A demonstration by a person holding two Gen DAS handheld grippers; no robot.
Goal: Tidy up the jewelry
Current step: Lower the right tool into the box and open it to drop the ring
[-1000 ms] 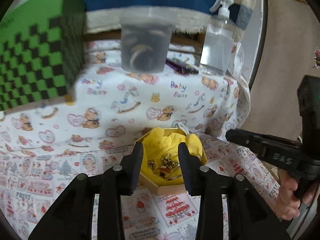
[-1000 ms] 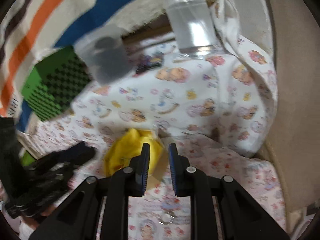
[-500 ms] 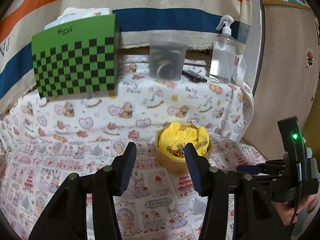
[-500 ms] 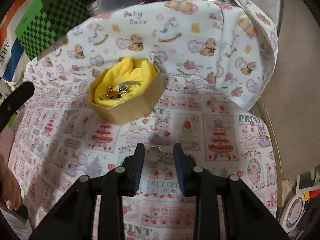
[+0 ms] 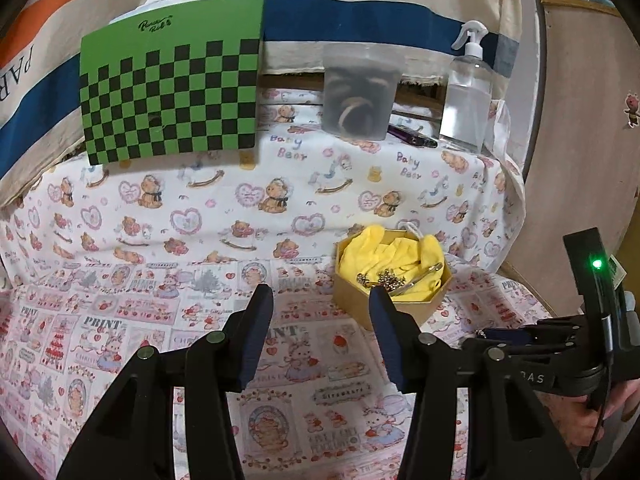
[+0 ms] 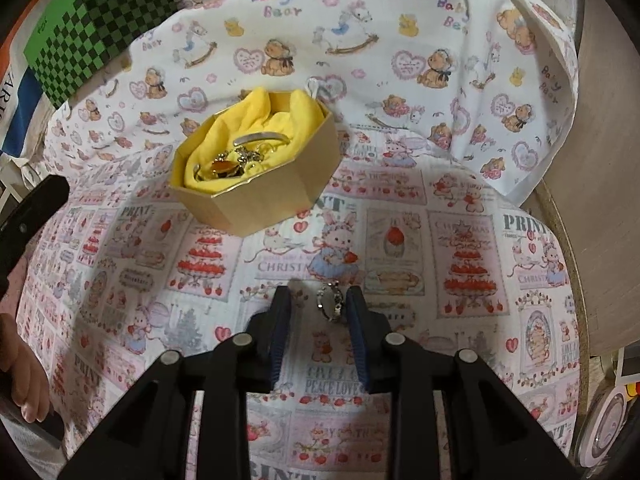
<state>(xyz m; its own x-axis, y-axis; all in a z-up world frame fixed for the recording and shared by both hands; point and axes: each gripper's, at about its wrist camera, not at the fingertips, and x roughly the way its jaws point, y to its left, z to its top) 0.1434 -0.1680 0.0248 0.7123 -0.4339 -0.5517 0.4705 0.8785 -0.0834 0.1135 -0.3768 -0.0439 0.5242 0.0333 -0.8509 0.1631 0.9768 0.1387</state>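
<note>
Silver ring point(image 6: 330, 306) lay on printed worktop cloth point(image 6: 460, 240) betw. right claw point(image 6: 317, 322) pads, near the right one; claw closing, nothing gripped yet.
Risk: off-centre ring could flip or skid out; box point(image 6: 256, 160) sat well beyond; left claw point(image 5: 320, 334) half-open, empty.

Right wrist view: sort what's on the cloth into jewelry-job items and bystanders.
Job items:
- ring, lying on the cloth between the closing right tongs, near the right-hand pad
- octagonal box with yellow lining
- jewelry pieces already in the box

Bystanders:
- green checkered box
- translucent container
- spray bottle
- printed cloth
</note>
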